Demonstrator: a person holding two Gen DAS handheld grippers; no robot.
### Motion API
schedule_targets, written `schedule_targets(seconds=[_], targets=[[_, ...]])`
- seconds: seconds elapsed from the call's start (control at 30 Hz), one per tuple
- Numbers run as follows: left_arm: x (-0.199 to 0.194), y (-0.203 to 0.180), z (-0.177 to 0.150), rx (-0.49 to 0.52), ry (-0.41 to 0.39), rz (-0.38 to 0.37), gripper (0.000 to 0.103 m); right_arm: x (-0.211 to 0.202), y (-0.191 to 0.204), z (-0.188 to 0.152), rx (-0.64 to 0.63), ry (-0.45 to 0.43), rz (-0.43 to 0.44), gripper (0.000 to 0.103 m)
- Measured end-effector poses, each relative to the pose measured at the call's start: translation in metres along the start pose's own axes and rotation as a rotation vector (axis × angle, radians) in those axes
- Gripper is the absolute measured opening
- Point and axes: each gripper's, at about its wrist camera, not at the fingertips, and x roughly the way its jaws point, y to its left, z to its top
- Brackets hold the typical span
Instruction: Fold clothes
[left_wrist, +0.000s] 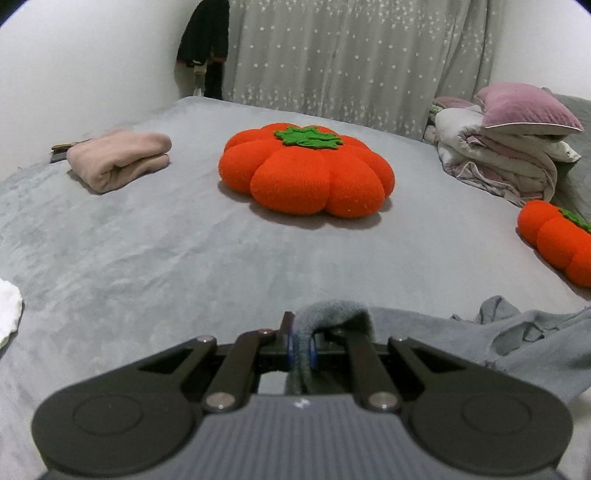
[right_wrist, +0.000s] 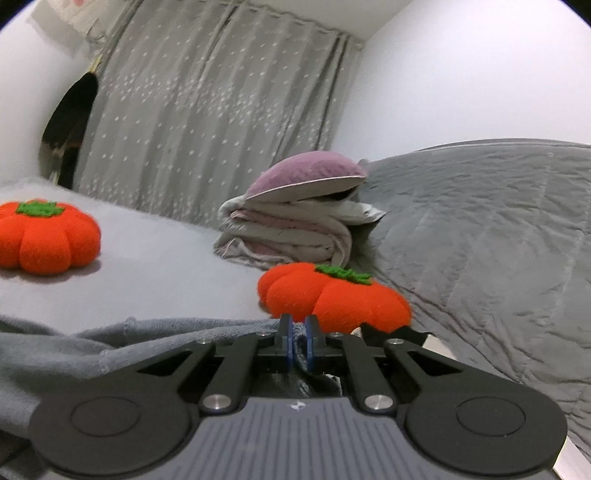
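A grey knit garment (left_wrist: 491, 332) lies rumpled on the grey bed (left_wrist: 166, 240) at the near right of the left wrist view. My left gripper (left_wrist: 302, 345) is shut on a bunched fold of it, and the cloth drapes over the right finger. In the right wrist view the same grey garment (right_wrist: 110, 343) stretches away to the left. My right gripper (right_wrist: 298, 341) is shut on an edge of that cloth, pinched between the blue pads (right_wrist: 289, 345). A folded pink garment (left_wrist: 120, 158) rests at the far left of the bed.
An orange pumpkin cushion (left_wrist: 306, 171) sits mid-bed, and a second pumpkin cushion (right_wrist: 332, 297) lies just beyond my right gripper. Stacked bedding with a purple pillow (right_wrist: 306, 177) stands by the grey quilt (right_wrist: 480, 240). A starred curtain (left_wrist: 351, 62) hangs behind. Something white (left_wrist: 9, 314) lies at the left edge.
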Motion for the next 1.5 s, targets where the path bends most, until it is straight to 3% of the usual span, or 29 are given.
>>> schedule_targets(seconds=[0.3,0.57,0.7,0.77,0.8,0.97,1.07,1.2,1.27,1.37,1.5], targets=[[-0.003,-0.007,-0.005,0.039,-0.005,-0.025,0.007,-0.01,-0.011,0.007,0.042,-0.072,-0.083,0.007],[0.007,-0.027,-0.021,0.151,0.061,-0.034,0.008,0.006,-0.015,-0.001,0.041,0.038,-0.063,0.007],[0.014,-0.031,-0.029,0.204,0.104,-0.029,0.013,0.016,-0.014,-0.008,0.013,0.143,0.01,0.007],[0.017,-0.031,-0.031,0.219,0.119,-0.025,0.031,0.023,-0.012,-0.015,0.0,0.21,0.058,0.008],[0.018,-0.03,-0.031,0.226,0.121,-0.021,0.036,0.026,-0.011,-0.018,-0.003,0.237,0.073,0.008],[0.015,-0.031,-0.032,0.274,0.09,0.025,0.043,0.029,-0.016,-0.02,-0.009,0.241,0.063,0.008],[0.014,-0.036,-0.035,0.318,0.087,0.007,0.047,0.032,-0.016,-0.021,-0.005,0.257,0.092,0.008],[0.009,-0.051,-0.042,0.406,0.062,-0.011,0.06,0.036,-0.001,-0.027,-0.024,0.295,0.176,0.01],[0.006,-0.061,-0.046,0.46,0.032,0.005,0.067,0.035,0.012,-0.031,-0.07,0.298,0.216,0.017],[0.004,-0.073,-0.05,0.519,0.003,-0.002,0.068,0.031,0.036,-0.035,-0.147,0.293,0.292,0.02],[0.007,-0.093,-0.06,0.61,0.007,-0.083,0.074,0.029,0.058,-0.04,-0.182,0.317,0.406,0.024]])
